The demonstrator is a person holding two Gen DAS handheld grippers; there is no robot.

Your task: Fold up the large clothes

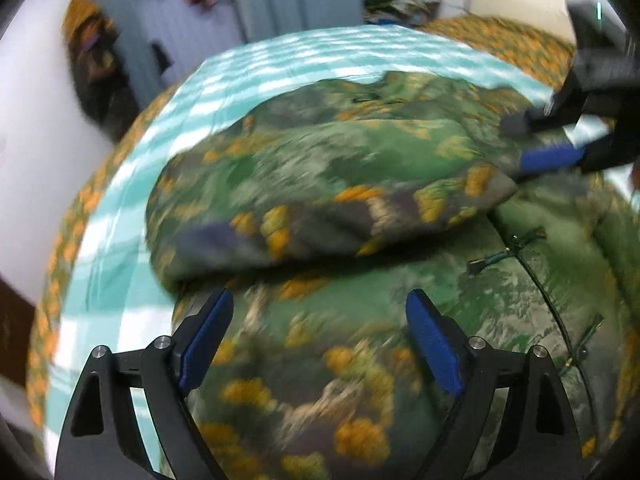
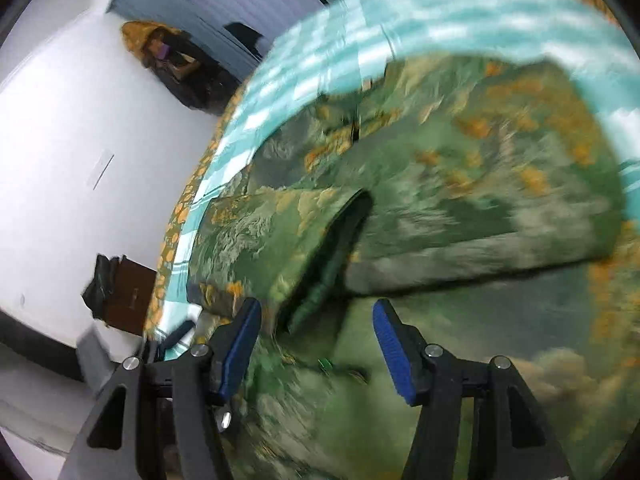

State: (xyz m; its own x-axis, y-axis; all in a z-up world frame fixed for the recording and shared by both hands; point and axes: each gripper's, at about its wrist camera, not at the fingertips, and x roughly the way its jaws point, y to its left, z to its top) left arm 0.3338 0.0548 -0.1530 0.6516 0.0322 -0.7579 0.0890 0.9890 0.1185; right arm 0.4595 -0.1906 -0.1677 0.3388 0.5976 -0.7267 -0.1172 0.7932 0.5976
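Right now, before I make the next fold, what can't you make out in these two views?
- Garment type: both views are motion-blurred, so seams and collar don't resolve.
- Its near hem: cut off by the bottom edge in both views.
- Right tool in the left view: blurred at the frame edge, so contact with the cloth is unclear.
- Folded flap's underside: hidden by the flap itself.
- Bed extent: cut off by the fisheye rim.

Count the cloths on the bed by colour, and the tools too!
Green patterned garment: 1
Teal checked sheet: 1
Orange patterned bedcover: 1
Tools: 2, the left tool and the right tool
Total: 5
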